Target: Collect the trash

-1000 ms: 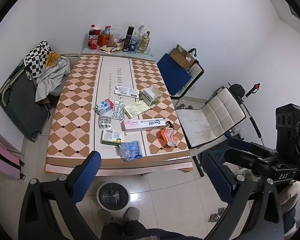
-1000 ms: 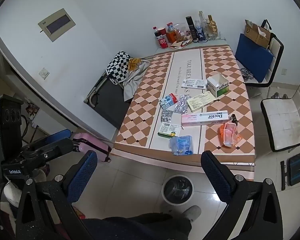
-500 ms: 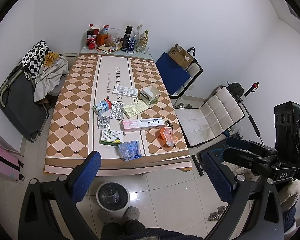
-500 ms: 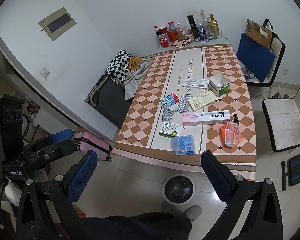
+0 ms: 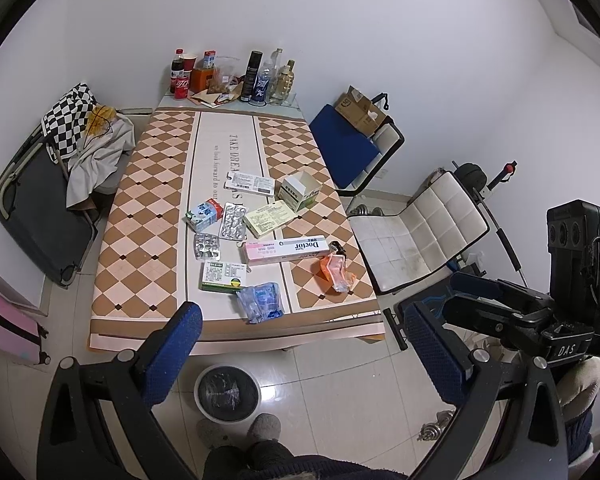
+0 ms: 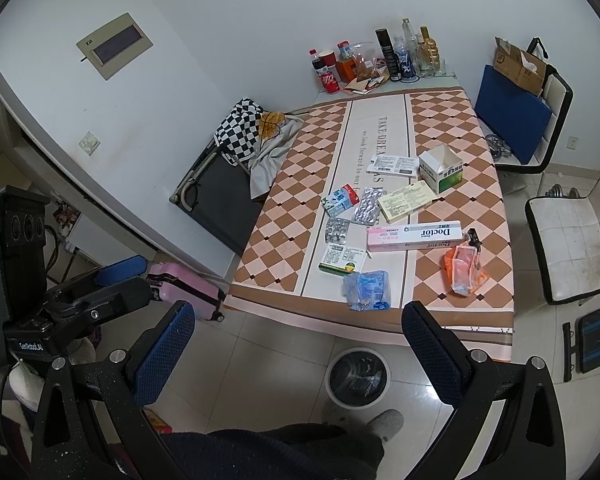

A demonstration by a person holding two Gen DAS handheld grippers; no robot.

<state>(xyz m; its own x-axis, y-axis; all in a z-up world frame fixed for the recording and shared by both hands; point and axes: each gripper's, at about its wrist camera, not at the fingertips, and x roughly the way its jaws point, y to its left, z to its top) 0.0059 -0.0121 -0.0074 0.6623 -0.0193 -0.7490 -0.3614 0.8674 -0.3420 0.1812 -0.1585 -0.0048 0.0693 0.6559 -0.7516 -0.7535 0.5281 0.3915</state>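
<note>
Trash lies on the checkered table (image 5: 140, 240): a pink "Doctor" box (image 5: 287, 250) (image 6: 414, 237), an orange wrapper (image 5: 334, 272) (image 6: 464, 270), a blue plastic bag (image 5: 261, 302) (image 6: 368, 290), a green-white box (image 5: 224, 277), blister packs (image 5: 233, 221), a yellow leaflet (image 5: 269, 219) and an open white carton (image 5: 300, 191). A white trash bin (image 5: 227, 393) (image 6: 358, 378) stands on the floor at the table's near edge. My left gripper (image 5: 300, 352) and right gripper (image 6: 298, 346) are both open and empty, held high in front of the table.
Bottles and cans (image 5: 236, 76) crowd the table's far end. A white chair (image 5: 416, 232) and a blue-cushioned chair (image 5: 348, 148) stand on the right. A folding cot with clothes (image 5: 60, 168) and a pink suitcase (image 5: 4, 332) are on the left. My slippered feet (image 5: 240, 432) are near the bin.
Both views have pulled back and risen slightly, so the table looks a little smaller. Nothing on the table has moved. Both grippers stay open.
</note>
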